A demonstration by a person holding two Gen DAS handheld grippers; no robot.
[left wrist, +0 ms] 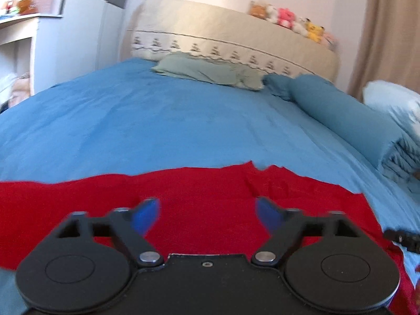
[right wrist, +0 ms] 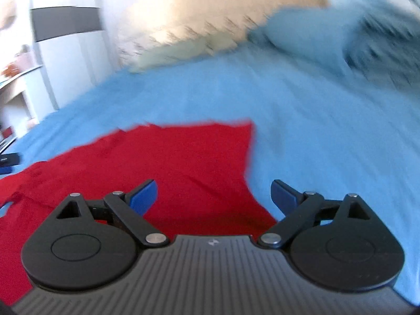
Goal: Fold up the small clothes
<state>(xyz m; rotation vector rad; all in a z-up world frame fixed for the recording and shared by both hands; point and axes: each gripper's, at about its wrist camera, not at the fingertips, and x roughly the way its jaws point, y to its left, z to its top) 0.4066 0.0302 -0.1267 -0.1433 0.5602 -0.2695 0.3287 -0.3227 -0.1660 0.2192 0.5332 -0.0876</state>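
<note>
Both grippers hang over the bed with jaws spread wide and nothing between the blue pads: the left gripper (left wrist: 207,210) sits above the middle of the red cloth, the right gripper (right wrist: 214,197) above the cloth's right edge, one finger over red and the other over bare sheet.

Largest first. The bed (left wrist: 157,120) fills both views under a blue sheet, with a beige headboard (left wrist: 223,34) behind it. A rolled blue blanket (left wrist: 341,115) lies along the right side, and a green pillow (left wrist: 204,69) rests against the headboard. The cloth (left wrist: 183,191) lies flat on the near part of the sheet, its far edge uneven and its right side ending in a clear corner (right wrist: 248,126) in the right wrist view. Small plush toys (left wrist: 286,18) line the headboard top.

My reading is that this falls between folds: the garment is laid out, neither gripper holds it, and how many folds it has taken I cannot tell. The next move calls for each gripper to drop to an edge or corner, pinch only the layer to be turned, lift together, and carry it across so the edges meet without dragging the rest.
</note>
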